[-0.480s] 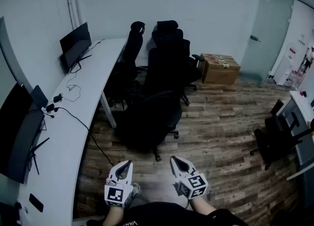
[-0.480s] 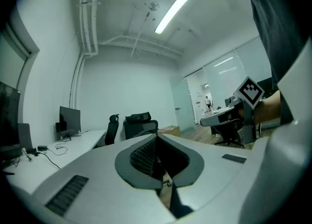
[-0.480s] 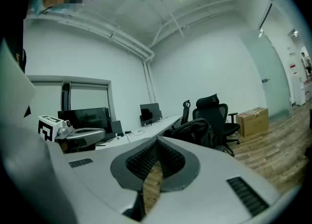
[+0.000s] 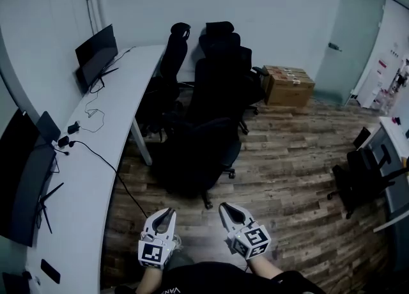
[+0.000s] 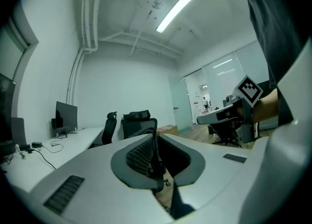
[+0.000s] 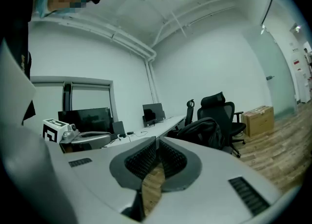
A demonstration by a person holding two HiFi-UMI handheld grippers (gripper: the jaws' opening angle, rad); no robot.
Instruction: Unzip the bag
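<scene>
A black bag [image 6: 202, 129] rests on the seat of the nearest black office chair [image 4: 198, 152], a good way ahead of both grippers. My left gripper [image 4: 165, 213] is held low, close to the person's body, its jaws shut with nothing between them [image 5: 156, 142]. Beside it, the right gripper [image 4: 227, 209] is held the same way, also shut and empty [image 6: 156, 145]. Each gripper shows at the edge of the other's view, the right gripper [image 5: 229, 113] and the left gripper [image 6: 73, 136]. Both are well clear of the bag.
A long curved white desk [image 4: 108, 133] with monitors [image 4: 96, 56] and cables runs along the left. More black office chairs [image 4: 220, 50] stand behind the nearest one. A cardboard box [image 4: 289, 85] sits by the far wall, another chair [image 4: 361, 177] at the right, on wooden flooring [image 4: 287, 177].
The head view has shifted a little. Both grippers stay shut in about the same place near the body.
</scene>
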